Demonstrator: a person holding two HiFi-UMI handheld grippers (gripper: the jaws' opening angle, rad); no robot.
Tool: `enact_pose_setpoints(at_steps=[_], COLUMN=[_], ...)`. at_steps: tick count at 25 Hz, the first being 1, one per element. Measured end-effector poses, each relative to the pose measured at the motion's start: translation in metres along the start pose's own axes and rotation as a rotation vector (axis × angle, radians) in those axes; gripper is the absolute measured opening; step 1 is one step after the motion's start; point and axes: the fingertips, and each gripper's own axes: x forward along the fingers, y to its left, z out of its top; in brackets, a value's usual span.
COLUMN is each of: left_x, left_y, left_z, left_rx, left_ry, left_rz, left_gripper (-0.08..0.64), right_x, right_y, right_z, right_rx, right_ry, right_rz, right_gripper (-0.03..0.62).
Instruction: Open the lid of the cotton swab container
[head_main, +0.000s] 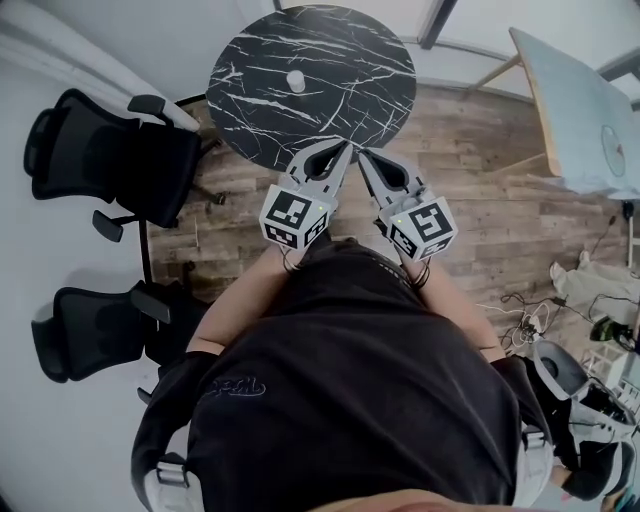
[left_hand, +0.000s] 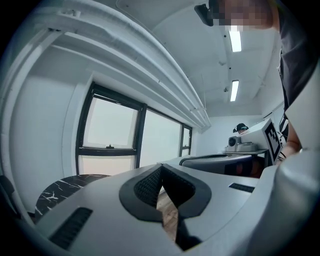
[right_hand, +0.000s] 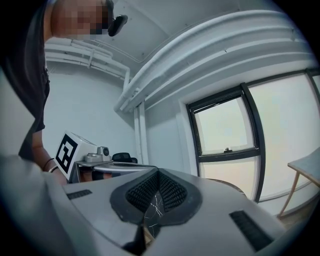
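Observation:
A small white cotton swab container stands upright near the middle of the round black marble table. Both grippers are held side by side at the table's near edge, well short of the container. The left gripper is shut with nothing between its jaws, and so is the right gripper. In the left gripper view its gripper points up at the windows, with a slice of the table at lower left. The right gripper also tilts upward in the right gripper view. The container is not visible in either gripper view.
Two black office chairs stand left of the table on the wooden floor. A pale tabletop on wooden legs is at the right. Cables and gear lie on the floor at lower right.

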Motion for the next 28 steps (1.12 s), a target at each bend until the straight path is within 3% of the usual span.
enact_pose_setpoints(at_steps=[7, 14, 21, 28], left_x=[0.023, 0.041, 0.048, 0.048], left_y=[-0.003, 0.021, 0.075, 0.138], left_z=[0.005, 0.015, 0.031, 0.059], left_rx=[0.01, -0.039, -0.019, 0.073], left_ry=[-0.018, -0.039, -0.061, -0.065], left_rz=[-0.063, -0.093, -0.09, -0.076], left_gripper=[0.012, 0.012, 0.012, 0.012], right_x=[-0.003, 0.017, 0.07, 0.137], right_y=[-0.026, -0.047, -0.055, -0.055], right_z=[0.001, 0.003, 0.017, 0.037], right_rx=[-0.002, -0.005, -0.019, -0.04], right_ry=[0.003, 0.011, -0.006, -0.017], right_rz=[-0.058, -0.087, -0.09, -0.104], right_gripper=[0.018, 0.018, 0.018, 0.018])
